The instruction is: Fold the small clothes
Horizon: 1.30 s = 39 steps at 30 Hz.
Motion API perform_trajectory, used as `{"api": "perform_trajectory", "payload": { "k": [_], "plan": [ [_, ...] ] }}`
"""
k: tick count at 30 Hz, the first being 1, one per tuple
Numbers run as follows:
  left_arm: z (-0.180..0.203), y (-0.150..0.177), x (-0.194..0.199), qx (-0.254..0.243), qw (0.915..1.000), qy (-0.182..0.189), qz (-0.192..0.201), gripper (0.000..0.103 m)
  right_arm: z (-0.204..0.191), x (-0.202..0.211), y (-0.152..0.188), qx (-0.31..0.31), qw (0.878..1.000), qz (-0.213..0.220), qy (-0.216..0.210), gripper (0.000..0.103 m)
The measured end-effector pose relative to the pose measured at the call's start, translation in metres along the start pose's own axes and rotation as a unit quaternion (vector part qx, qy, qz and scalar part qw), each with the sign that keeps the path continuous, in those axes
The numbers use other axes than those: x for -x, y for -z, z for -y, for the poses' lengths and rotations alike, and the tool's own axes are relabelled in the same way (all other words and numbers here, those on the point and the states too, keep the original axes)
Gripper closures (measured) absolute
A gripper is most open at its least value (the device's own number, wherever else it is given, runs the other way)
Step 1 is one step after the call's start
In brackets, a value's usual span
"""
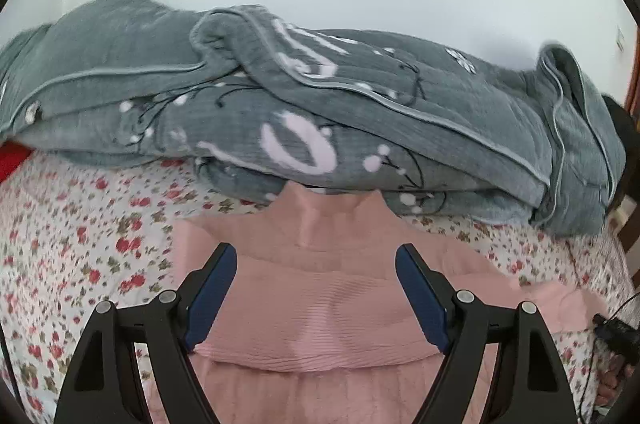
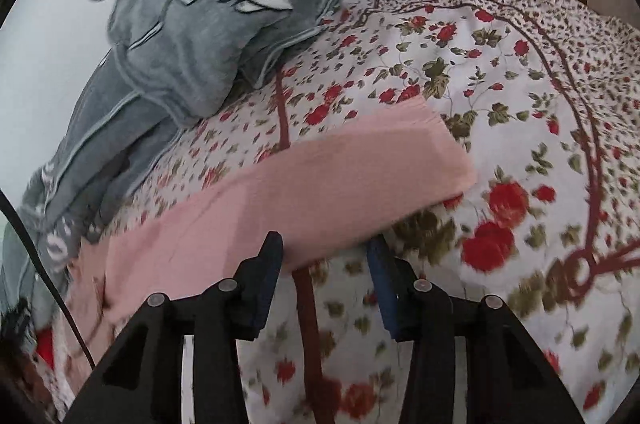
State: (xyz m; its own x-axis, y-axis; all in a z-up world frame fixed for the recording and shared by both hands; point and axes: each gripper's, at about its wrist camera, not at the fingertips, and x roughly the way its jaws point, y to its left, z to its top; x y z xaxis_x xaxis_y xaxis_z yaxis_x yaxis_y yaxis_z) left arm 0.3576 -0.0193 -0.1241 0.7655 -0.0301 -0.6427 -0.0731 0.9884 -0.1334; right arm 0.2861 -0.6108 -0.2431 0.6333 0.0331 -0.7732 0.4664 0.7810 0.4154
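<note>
Pink sweater [image 1: 316, 288] lies under the parted left gripper [image 1: 316, 256].

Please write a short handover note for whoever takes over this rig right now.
Left tool: open, holding nothing, above the pink ribbed knit sweater near its collar.
Right tool: jaws apart, at the edge of the sweater's outstretched sleeve; no grip on it visible yet.
The sweater lies on the rose-print floral bedsheet, with a rumpled grey quilted blanket bunched behind it.
Done: a fold line already crosses the sweater's body below the collar.
Left: bring the sleeve in over the body, then finish folding.
</note>
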Motion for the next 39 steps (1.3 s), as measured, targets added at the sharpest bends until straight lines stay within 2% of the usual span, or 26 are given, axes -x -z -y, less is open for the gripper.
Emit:
{"api": "perform_trajectory", "payload": {
  "k": [2, 4, 5, 7, 9, 11, 16, 19, 22, 25, 28, 32, 37, 39],
  "plan": [
    [-0.008, 0.0, 0.003, 0.006, 1.0, -0.002, 0.004, 0.022, 0.001, -0.006, -0.008, -0.009, 1.0, 0.004, 0.002, 0.061],
    [-0.014, 0.001, 0.007, 0.003, 0.9999, -0.009, 0.008, 0.022, -0.003, -0.009, -0.012, 0.0, 1.0, 0.016, 0.017, 0.087],
    [-0.017, 0.002, 0.01, 0.0, 0.9999, -0.013, 0.009, 0.022, -0.006, -0.008, -0.014, 0.015, 1.0, 0.019, 0.016, 0.096],
    [-0.025, 0.004, 0.015, -0.009, 0.9995, -0.026, 0.013, 0.022, -0.017, 0.001, -0.016, 0.04, 0.998, 0.047, 0.031, 0.097],
    [-0.037, 0.005, 0.022, -0.014, 0.9989, -0.041, 0.016, 0.022, -0.048, 0.021, -0.016, 0.101, 0.989, 0.094, 0.063, 0.097],
    [-0.051, 0.007, 0.03, -0.011, 0.9981, -0.058, 0.02, 0.022, -0.079, 0.039, -0.014, 0.143, 0.979, 0.124, 0.072, 0.097],
    [-0.101, 0.014, 0.052, 0.016, 0.9975, -0.067, 0.015, 0.022, -0.184, 0.079, -0.002, 0.232, 0.958, 0.164, 0.035, 0.097],
    [-0.137, 0.018, 0.066, 0.025, 0.9969, -0.074, 0.015, 0.022, -0.259, 0.095, 0.022, 0.287, 0.941, 0.18, 0.005, 0.097],
    [-0.177, 0.025, 0.082, 0.029, 0.9962, -0.081, 0.017, 0.022, -0.323, 0.097, 0.048, 0.327, 0.927, 0.181, -0.016, 0.097],
    [-0.214, 0.03, 0.093, 0.04, 0.9952, -0.086, 0.026, 0.022, -0.373, 0.091, 0.075, 0.356, 0.917, 0.174, -0.037, 0.097],
    [-0.253, 0.037, 0.1, 0.057, 0.9937, -0.091, 0.031, 0.022, -0.426, 0.082, 0.112, 0.393, 0.902, 0.17, -0.058, 0.097],
    [-0.292, 0.047, 0.102, 0.079, 0.9916, -0.098, 0.031, 0.022, -0.496, 0.06, 0.168, 0.459, 0.869, 0.17, -0.077, 0.097],
    [-0.326, 0.06, 0.097, 0.108, 0.9886, -0.103, 0.022, 0.022, -0.552, 0.026, 0.227, 0.514, 0.839, 0.133, -0.116, 0.097],
    [-0.332, 0.064, 0.095, 0.112, 0.9879, -0.105, 0.018, 0.022, -0.565, 0.011, 0.249, 0.529, 0.832, 0.11, -0.125, 0.097]
  ]
}}
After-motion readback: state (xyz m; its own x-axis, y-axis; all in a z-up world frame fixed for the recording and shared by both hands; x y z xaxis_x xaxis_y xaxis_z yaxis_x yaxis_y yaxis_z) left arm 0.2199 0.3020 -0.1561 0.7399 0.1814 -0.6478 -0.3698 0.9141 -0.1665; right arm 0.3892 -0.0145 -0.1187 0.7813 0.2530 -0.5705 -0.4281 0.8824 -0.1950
